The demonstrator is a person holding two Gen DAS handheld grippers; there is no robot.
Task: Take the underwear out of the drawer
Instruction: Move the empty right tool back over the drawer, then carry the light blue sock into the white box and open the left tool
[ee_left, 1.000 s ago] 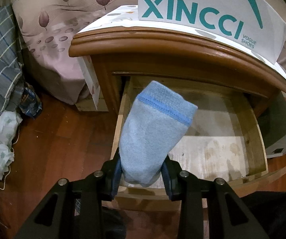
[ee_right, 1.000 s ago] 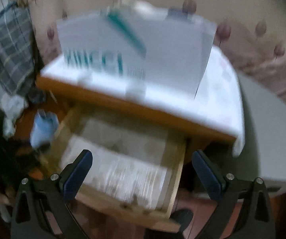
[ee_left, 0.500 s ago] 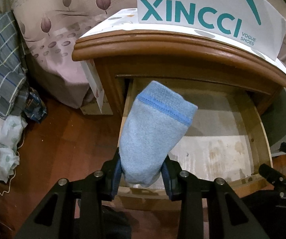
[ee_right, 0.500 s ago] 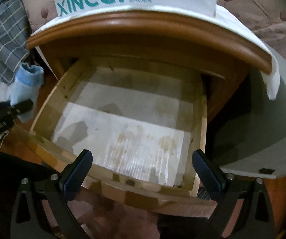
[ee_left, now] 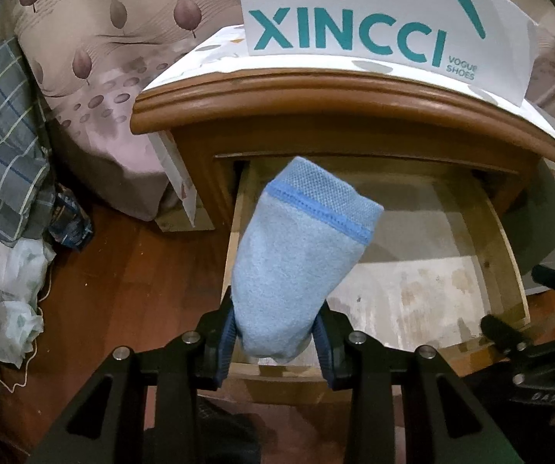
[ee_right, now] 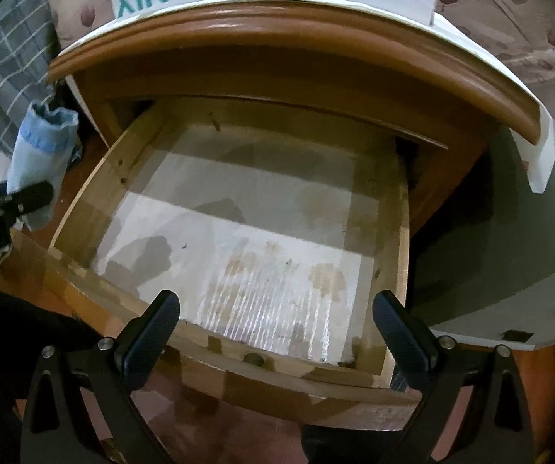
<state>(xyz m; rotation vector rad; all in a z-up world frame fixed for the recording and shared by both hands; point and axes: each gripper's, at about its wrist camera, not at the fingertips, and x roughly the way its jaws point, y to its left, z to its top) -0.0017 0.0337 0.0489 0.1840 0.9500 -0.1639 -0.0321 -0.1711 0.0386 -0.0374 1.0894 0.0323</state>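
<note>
Pretty dim room with a reddish wood floor (ee_left: pixel 123 270) and a brown wooden nightstand (ee_left: pixel 316 96) topped by a white XINCCI shoe box (ee_left: pixel 374 19). A bed with leaf-print bedding (ee_left: pixel 103 58) sits behind it, and plaid cloth (ee_left: pixel 3 135) is piled to one side.

The rolled underwear (ee_left: pixel 300 263) sits between the pads of the left hand-held gripper (ee_left: pixel 275 342), sticking out ahead of it, over the front left corner of the open drawer (ee_left: pixel 505 266). The drawer juts from the nightstand (ee_left: pixel 339 116) ahead; a shoe box (ee_left: pixel 385 19) stands on top. The bed (ee_left: pixel 96 89) lies left and ahead. The right hand-held gripper (ee_right: pixel 275 332) hangs over the drawer's front edge (ee_right: pixel 277 371), the underwear far to its left.
</note>
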